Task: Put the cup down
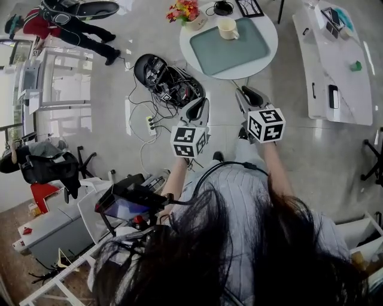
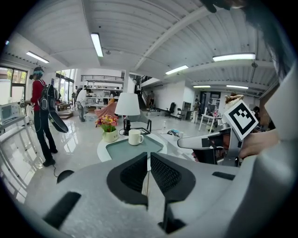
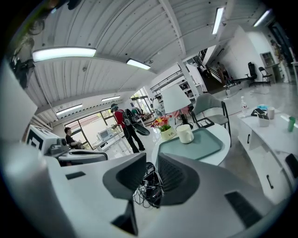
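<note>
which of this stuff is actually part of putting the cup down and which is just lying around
Part of the job: cup, standing on the green mat; round table; left gripper and right gripper, neither holding anything.

Just lying about: flower pot; lamp; tangle of cables on the floor; long white counter.

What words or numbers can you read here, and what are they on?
No words or numbers can be read anywhere.
Left marker cube: black-and-white squares only, no letters.
Right marker cube: the same kind of pattern, no letters.
Cup: any print is too small to read.
</note>
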Action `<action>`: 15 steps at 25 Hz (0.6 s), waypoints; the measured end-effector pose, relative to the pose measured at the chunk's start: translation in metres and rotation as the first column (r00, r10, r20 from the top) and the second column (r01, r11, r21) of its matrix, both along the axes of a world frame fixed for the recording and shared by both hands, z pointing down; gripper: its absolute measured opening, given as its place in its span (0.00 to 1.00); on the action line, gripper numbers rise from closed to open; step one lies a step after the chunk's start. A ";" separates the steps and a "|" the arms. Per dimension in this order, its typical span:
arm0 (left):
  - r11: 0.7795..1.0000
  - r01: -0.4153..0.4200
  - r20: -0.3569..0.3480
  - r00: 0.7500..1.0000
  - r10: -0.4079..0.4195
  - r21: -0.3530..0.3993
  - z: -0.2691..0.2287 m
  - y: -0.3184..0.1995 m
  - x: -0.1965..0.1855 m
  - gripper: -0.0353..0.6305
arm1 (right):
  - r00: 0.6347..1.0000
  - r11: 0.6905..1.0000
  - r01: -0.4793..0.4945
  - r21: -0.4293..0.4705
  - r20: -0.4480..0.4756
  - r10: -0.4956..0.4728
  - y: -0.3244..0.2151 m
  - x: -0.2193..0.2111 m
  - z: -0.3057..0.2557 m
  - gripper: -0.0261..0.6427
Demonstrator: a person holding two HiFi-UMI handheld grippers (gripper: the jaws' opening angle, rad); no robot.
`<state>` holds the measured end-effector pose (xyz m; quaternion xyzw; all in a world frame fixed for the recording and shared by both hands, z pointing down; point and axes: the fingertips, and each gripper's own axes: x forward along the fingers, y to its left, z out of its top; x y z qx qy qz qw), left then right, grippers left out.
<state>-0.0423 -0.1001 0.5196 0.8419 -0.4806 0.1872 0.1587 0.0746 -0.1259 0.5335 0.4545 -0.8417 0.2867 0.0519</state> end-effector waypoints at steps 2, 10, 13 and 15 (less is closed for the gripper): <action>1.000 -0.007 -0.011 1.000 0.007 0.007 -0.002 0.006 -0.006 0.08 | 1.000 1.000 -0.010 0.003 -0.008 0.010 0.005 -0.004 -0.001 0.18; 0.996 -0.075 -0.034 0.997 0.076 0.041 -0.015 0.047 -0.039 0.08 | 0.997 0.997 -0.069 0.024 -0.026 0.069 0.048 -0.038 -0.016 0.18; 0.994 -0.090 -0.055 0.994 0.094 0.061 -0.021 0.063 -0.052 0.08 | 0.996 0.996 -0.082 0.034 -0.028 0.083 0.070 -0.057 -0.021 0.18; 0.992 -0.101 -0.066 0.992 0.106 0.077 -0.026 0.075 -0.061 0.08 | 0.995 0.995 -0.090 0.041 -0.028 0.091 0.085 -0.068 -0.024 0.17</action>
